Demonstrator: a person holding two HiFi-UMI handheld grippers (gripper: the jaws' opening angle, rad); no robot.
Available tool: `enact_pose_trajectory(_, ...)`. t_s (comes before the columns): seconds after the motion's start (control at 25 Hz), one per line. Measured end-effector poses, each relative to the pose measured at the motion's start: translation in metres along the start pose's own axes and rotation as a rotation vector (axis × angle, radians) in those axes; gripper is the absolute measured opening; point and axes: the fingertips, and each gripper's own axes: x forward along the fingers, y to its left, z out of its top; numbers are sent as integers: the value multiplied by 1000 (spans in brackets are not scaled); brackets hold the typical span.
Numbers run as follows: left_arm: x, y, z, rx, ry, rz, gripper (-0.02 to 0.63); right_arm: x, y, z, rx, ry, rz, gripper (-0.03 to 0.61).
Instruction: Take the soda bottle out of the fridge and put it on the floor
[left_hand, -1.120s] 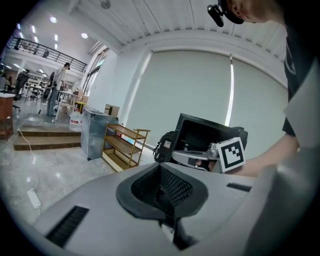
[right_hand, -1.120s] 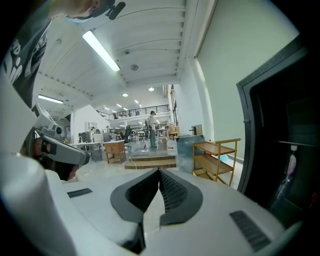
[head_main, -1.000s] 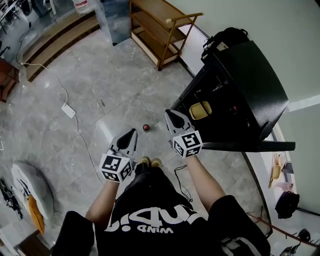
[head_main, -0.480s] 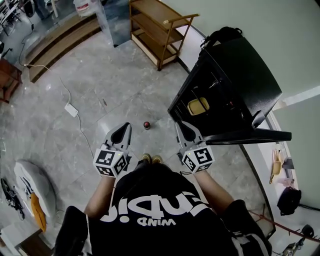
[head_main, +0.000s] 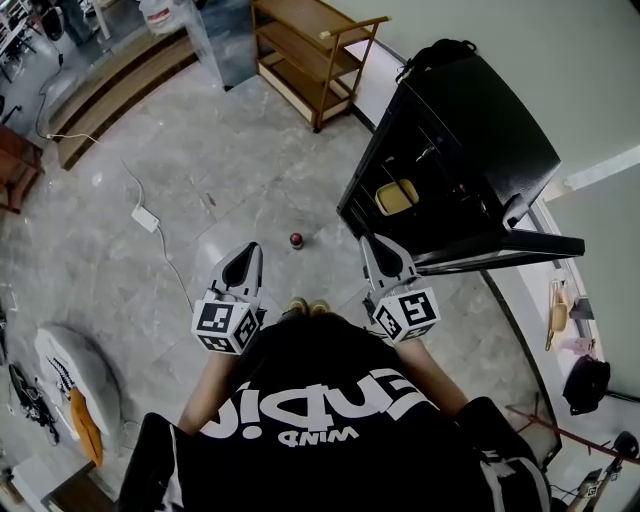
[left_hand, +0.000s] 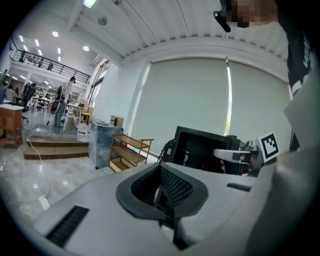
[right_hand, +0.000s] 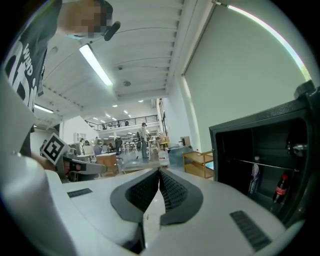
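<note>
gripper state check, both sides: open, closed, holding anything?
Left gripper: closed, fingers together, nothing held.
Right gripper: closed, fingers together, nothing held.

The only writing that can be read is on the person's black short-sleeved T-shirt (head_main: 330, 420): a small white word, "WIND" (head_main: 322, 436), upside down in the head view and printed across the middle of the shirt. Just above it on the same T-shirt runs a row of much larger white letters (head_main: 315, 403), which cannot be made out for certain. The square black-and-white markers (head_main: 218, 320) just ahead of the T-shirt's shoulders show block patterns only, no letters or numbers.
</note>
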Motion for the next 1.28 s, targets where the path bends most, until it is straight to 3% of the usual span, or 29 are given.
enact_pose_trajectory(0.32,14,-9,-5,61,-27,14,8,8,21,-18,-34,22,29,26)
enact_pose_trajectory(1.28,18,-14,-2,22,-50,44,8,14,8,-28,-39,29,-6,25)
